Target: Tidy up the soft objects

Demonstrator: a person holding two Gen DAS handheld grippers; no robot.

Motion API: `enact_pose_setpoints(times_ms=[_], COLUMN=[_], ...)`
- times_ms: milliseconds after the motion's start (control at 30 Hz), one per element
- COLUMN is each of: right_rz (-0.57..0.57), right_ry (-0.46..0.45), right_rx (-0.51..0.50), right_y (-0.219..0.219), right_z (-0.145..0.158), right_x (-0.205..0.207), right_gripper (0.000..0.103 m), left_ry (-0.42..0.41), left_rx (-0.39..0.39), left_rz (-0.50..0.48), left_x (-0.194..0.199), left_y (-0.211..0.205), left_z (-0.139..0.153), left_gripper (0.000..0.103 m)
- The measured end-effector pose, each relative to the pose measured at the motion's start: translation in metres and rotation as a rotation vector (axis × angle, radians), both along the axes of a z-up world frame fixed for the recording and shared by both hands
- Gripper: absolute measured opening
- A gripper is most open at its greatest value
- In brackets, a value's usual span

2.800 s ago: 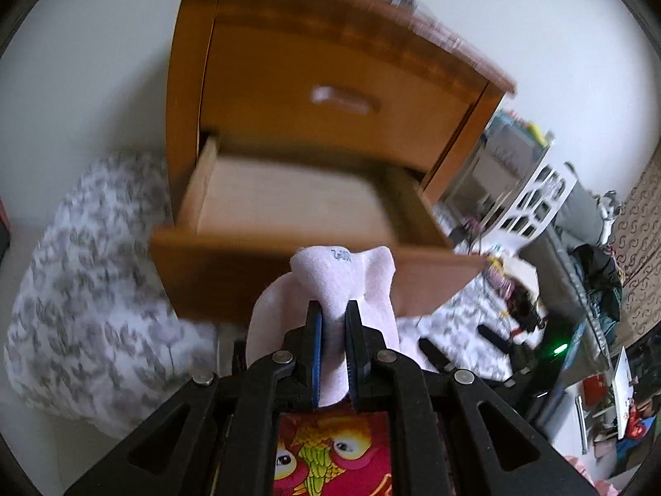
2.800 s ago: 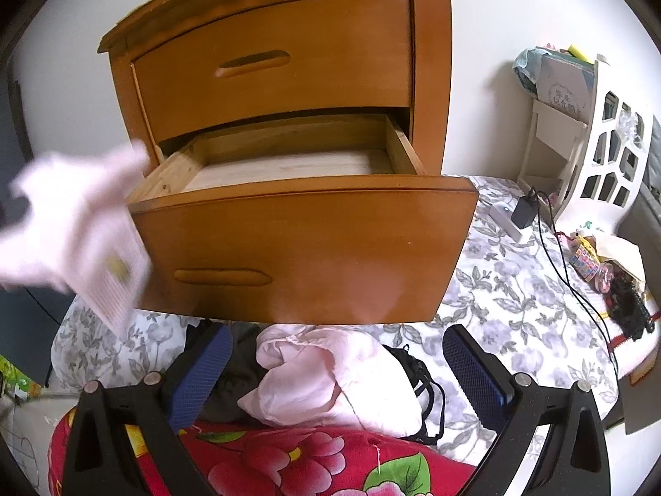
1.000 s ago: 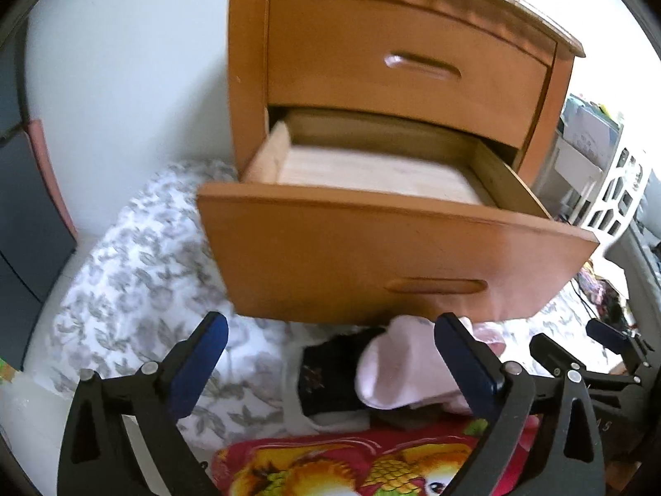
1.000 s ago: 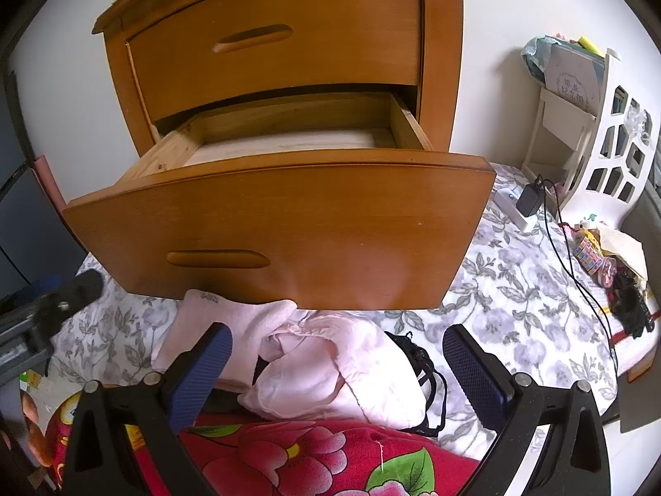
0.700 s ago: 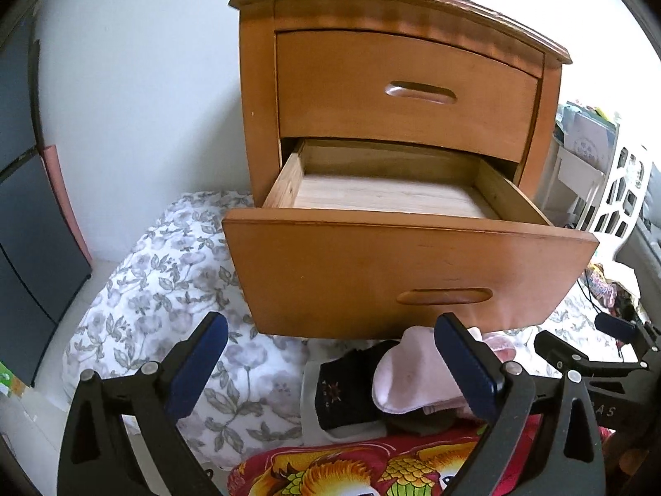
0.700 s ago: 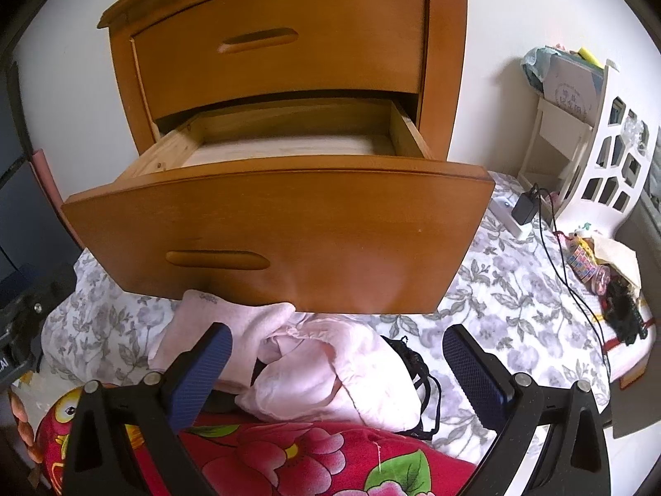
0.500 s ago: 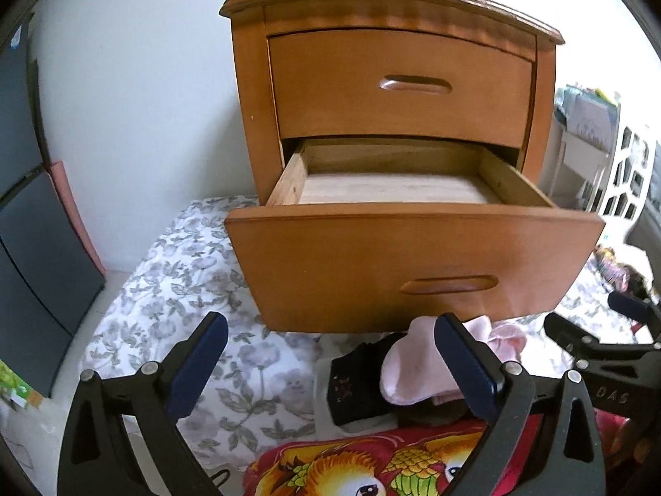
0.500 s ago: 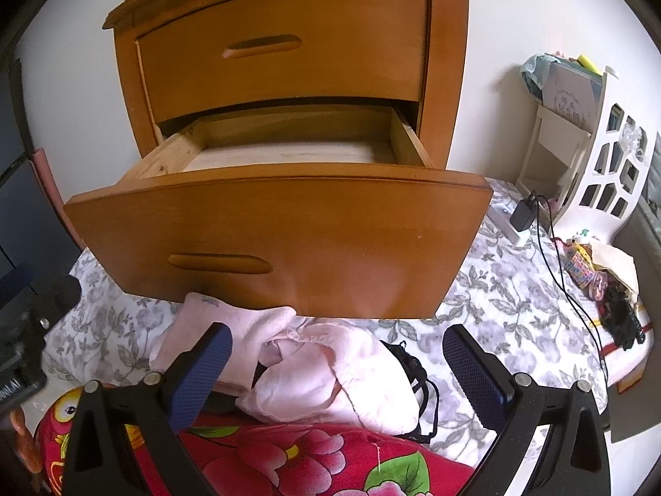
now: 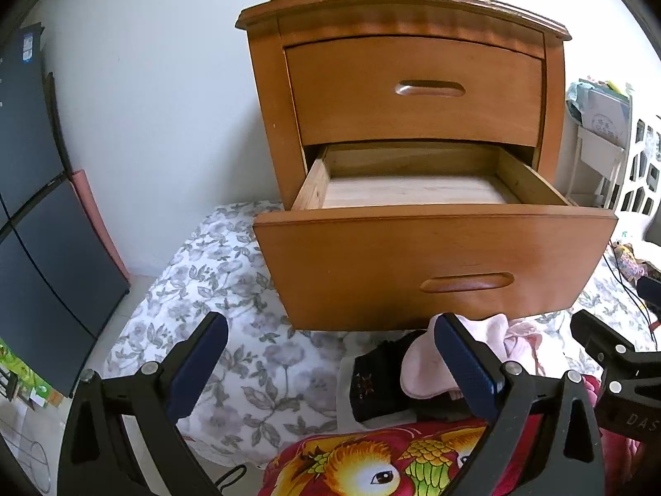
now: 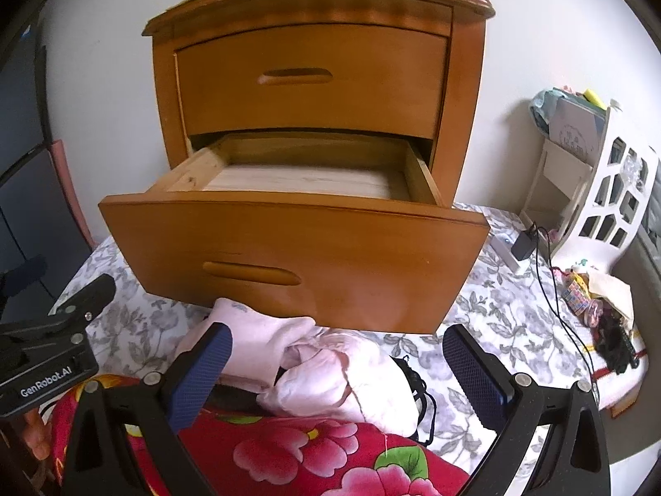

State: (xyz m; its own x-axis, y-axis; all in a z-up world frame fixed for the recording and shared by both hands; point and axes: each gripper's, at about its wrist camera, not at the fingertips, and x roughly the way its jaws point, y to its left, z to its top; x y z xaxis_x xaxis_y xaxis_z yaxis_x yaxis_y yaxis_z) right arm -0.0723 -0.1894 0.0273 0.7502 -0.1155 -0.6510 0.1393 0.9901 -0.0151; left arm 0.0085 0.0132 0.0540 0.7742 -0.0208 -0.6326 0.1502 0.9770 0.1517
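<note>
A wooden nightstand [image 9: 413,95] [image 10: 314,78] has its lower drawer [image 9: 433,256] [image 10: 297,248] pulled out, and the visible part of its floor is bare. Below the drawer front lies a pile of soft things: a pink sock [image 9: 417,368] [image 10: 256,339], a crumpled pink garment [image 10: 347,376] and dark clothing [image 9: 372,380]. My left gripper [image 9: 330,363] is open with nothing between its fingers, hovering over the floral sheet left of the pile. My right gripper [image 10: 334,372] is open, its fingers standing on either side of the pink garment without touching it.
A floral grey sheet [image 9: 215,314] [image 10: 508,306] covers the surface. A red flowered blanket [image 10: 297,450] [image 9: 372,459] lies nearest me. A white cut-out rack [image 10: 607,190], a charger with cable [image 10: 524,244] and small clutter [image 10: 595,301] sit right. A dark panel [image 9: 37,248] stands left.
The left gripper let go of the pink sock, which now lies on the pile. Both cameras have since pulled back and tilted up, so the nightstand's top edge shows.
</note>
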Motion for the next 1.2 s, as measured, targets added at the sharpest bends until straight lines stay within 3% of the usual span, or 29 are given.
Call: enact_pose_setpoints(times_ms=[433,1200], right_rz=[0.006,-0.021], right_ry=[-0.052,-0.031], right_rx=[-0.005,0.004], right_y=[0.007,0.002], right_z=[0.027,0.023], right_x=[-0.013,-0.011], right_gripper=[0.103,0.103], left_ry=[-0.006,0.059], left_rx=[-0.025,-0.064], left_rz=[-0.014,-0.004], left_x=[-0.008,0.0], left_y=[0.002,0.009], left_z=[0.013,0.008], left_gripper=[0.1,0.1])
